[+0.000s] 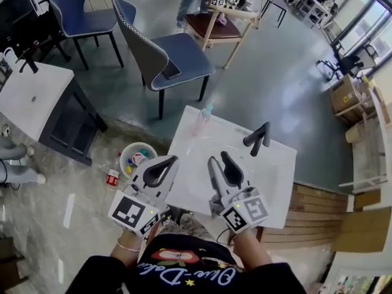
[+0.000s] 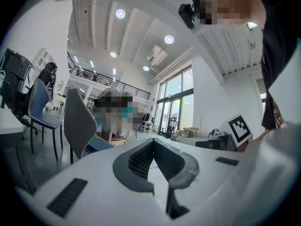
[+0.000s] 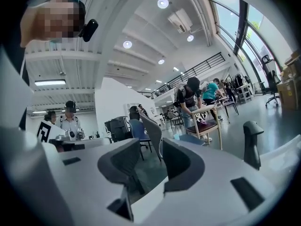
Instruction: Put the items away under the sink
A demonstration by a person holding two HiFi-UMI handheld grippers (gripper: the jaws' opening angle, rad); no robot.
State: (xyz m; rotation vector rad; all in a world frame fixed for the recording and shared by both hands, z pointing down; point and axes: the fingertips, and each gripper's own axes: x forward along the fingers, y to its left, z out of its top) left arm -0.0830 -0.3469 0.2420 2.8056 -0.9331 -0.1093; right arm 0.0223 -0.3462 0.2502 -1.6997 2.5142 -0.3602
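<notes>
Two grippers hung level over the near edge of the sink [image 1: 272, 192], neither carrying anything, so I judged the person to be between pickups. The left gripper [image 1: 173, 160] had its jaws pressed together on nothing. The right gripper [image 1: 217, 158] held its fingers part-way apart with only air between them, probably readied for a grab. Both pointed toward the sink's far side, where a bottle [image 1: 204, 119] stood at the far left corner (pale body, blue cap). It looked upright, long axis vertical, cap up, so a sideways pinch round the body would suit. A basket [image 1: 124, 154] of small items sat on the floor just left of the sink, a red bottle [image 1: 113, 177] beside it, likely parked there for the space below.
</notes>
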